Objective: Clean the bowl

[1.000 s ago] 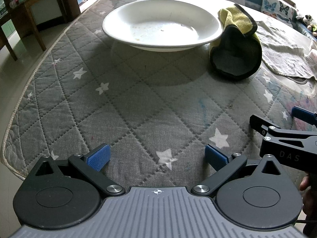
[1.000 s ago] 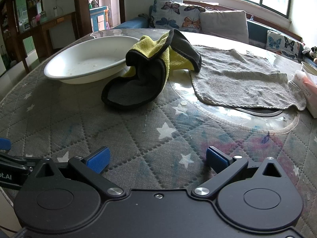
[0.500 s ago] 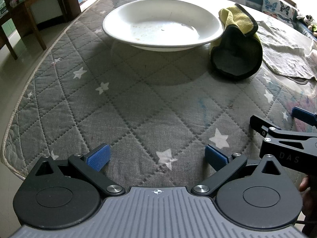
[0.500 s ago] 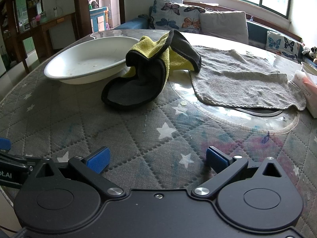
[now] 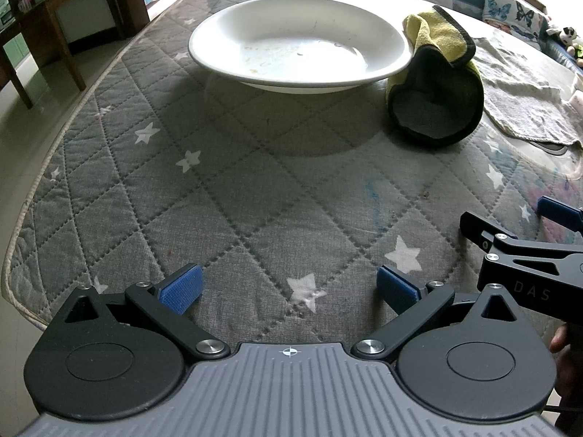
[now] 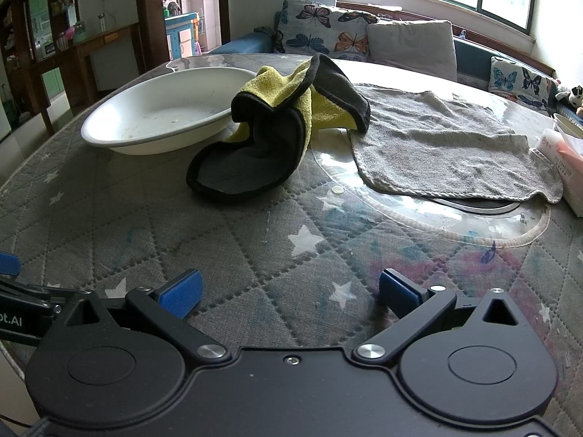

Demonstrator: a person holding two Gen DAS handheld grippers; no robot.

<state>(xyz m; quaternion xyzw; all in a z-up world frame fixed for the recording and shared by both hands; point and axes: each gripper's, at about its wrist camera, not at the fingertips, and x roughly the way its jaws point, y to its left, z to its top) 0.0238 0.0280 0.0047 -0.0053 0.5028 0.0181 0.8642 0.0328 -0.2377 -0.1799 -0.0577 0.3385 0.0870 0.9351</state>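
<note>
L gripper [image 5: 289, 287] low centre of L wrist view, jaws spread wide, blue pads [image 5: 180, 288] well apart, nothing between them, only the quilted grey table cover [image 5: 255, 189] w/ white stars beneath. R gripper [image 6: 289, 289] same story in R wrist view: jaws wide, pads empty, over the cover at bottom centre. R gripper also pokes in at right edge of L view [image 5: 524, 251], black arms, blue tip; part of a hand [image 5: 563, 338] just below it at lower right edge. White bowl [image 5: 300, 42] sits upper centre of L view, on the cover, wide and shallow, specks and smears of residue inside. In R view the bowl [image 6: 164, 116] is upper left. Yellow-and-dark-grey cloth [image 5: 435, 83] crumpled just right of the bowl in L view, touching or v. nearly touching its rim; in R view the cloth [image 6: 269, 138] is centre-upper, one fold overlapping the bowl's right rim, dark side facing cam. Grey towel [image 6: 444, 145] laid flat right of the cloth, upper right of R view, over a clear round plate. Both grippers well short of bowl and cloth. Cushions w/ butterfly print [image 6: 320, 32] and a window at top of R view; wooden desk [image 5: 43, 18] upper left of L view.
</note>
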